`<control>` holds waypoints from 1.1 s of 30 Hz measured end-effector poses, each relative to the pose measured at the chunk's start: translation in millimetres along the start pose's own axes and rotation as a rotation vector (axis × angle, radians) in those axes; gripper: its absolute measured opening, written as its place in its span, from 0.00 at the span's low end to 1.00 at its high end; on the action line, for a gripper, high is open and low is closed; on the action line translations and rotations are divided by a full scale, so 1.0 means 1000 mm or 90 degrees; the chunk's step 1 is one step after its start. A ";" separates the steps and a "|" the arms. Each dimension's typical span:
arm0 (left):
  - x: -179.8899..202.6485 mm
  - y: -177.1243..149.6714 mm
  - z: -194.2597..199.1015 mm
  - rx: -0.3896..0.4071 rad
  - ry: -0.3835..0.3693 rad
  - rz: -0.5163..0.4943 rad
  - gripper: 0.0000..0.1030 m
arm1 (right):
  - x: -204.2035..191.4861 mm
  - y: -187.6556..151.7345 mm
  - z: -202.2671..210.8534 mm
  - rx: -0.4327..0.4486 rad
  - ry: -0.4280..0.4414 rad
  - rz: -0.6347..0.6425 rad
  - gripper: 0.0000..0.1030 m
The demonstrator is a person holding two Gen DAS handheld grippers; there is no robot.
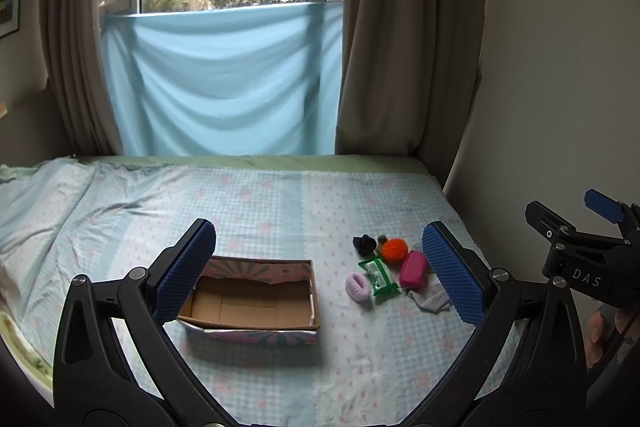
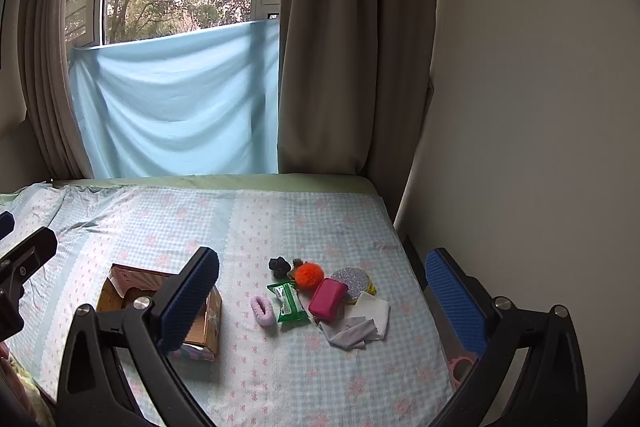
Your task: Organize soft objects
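Observation:
An open cardboard box (image 1: 256,301) with nothing in it lies on the bed, left of a cluster of small items; it also shows in the right wrist view (image 2: 208,323). The cluster holds a pink scrunchie (image 2: 263,311), a green packet (image 2: 291,301), an orange pom-pom (image 2: 309,275), a magenta pouch (image 2: 327,298), a dark scrunchie (image 2: 279,266), a glittery disc (image 2: 353,281), a white cloth (image 2: 375,311) and a grey cloth (image 2: 349,331). My left gripper (image 1: 320,267) is open and holds nothing, above the box and cluster. My right gripper (image 2: 320,299) is open and holds nothing, above the cluster.
The bed (image 1: 280,195) carries a light blue checked sheet and meets a wall (image 2: 520,107) on the right. Curtains (image 1: 404,47) and a blue cloth (image 1: 224,83) hang at the window behind. A pink object (image 2: 460,367) lies by the bed's right edge.

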State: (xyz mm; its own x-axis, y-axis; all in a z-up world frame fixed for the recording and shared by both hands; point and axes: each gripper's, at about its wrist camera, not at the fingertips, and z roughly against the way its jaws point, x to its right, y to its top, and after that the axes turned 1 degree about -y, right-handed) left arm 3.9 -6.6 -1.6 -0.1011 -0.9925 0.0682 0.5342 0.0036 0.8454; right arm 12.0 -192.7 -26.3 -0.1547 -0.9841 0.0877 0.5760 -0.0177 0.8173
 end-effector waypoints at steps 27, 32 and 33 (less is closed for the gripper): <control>0.083 -0.124 -0.290 -0.310 -0.018 0.061 0.96 | 0.108 -0.079 -0.288 -0.260 0.027 -0.069 1.00; 0.091 -0.168 -0.353 -0.354 -0.003 0.056 0.92 | 0.096 -0.110 -0.356 -0.328 0.056 -0.086 1.00; 0.090 -0.175 -0.363 -0.361 0.001 0.059 0.91 | 0.091 -0.115 -0.367 -0.339 0.064 -0.090 1.00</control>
State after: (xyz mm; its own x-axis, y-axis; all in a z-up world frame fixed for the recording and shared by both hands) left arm 205.8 -141.2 -336.1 -0.0317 -0.9914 0.1267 0.9075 0.0246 0.4192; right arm 226.3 -344.8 -321.8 -0.1977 -0.9772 -0.0772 0.8850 -0.2118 0.4147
